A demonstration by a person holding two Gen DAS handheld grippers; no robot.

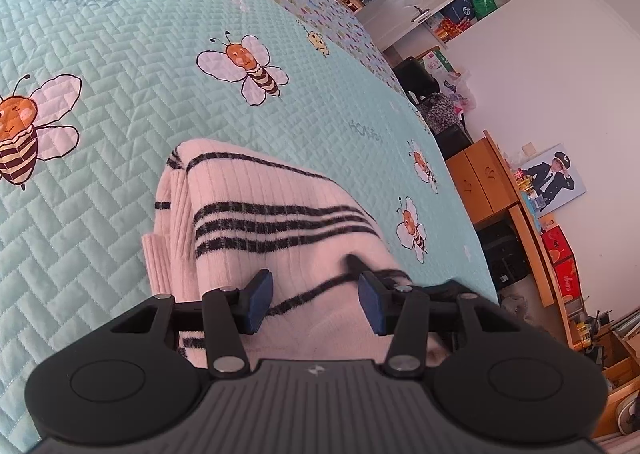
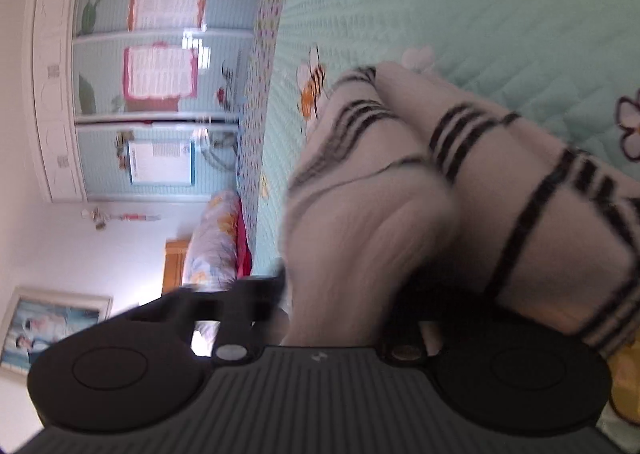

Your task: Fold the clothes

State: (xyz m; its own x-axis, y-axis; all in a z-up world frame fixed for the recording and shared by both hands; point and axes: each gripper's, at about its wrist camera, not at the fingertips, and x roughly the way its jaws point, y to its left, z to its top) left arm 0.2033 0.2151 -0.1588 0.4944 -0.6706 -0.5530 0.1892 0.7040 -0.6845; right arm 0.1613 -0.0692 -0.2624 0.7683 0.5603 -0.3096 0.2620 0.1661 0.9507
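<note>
A pink ribbed sweater [image 1: 272, 190] with black stripes lies folded on the mint bee quilt [image 1: 120, 54]. My left gripper [image 1: 316, 296] sits on the sweater's near end. Its blue pads [image 1: 256, 304] stand half apart with a thick bunch of knit filling the gap, and the fabric puckers at the right fingertip. In the blurred right wrist view the sweater [image 2: 360, 182] rises in a bunch from the quilt [image 2: 480, 14] into my right gripper [image 2: 340, 294]. Its fingertips are buried in the fabric, and the knit drapes over the right finger.
The bed's edge curves down the right of the left wrist view, with a wooden desk [image 1: 492, 182] and boxes beyond it. In the right wrist view a white wardrobe [image 2: 160, 94] and a floral bolster [image 2: 216, 238] lie past the bed's far side.
</note>
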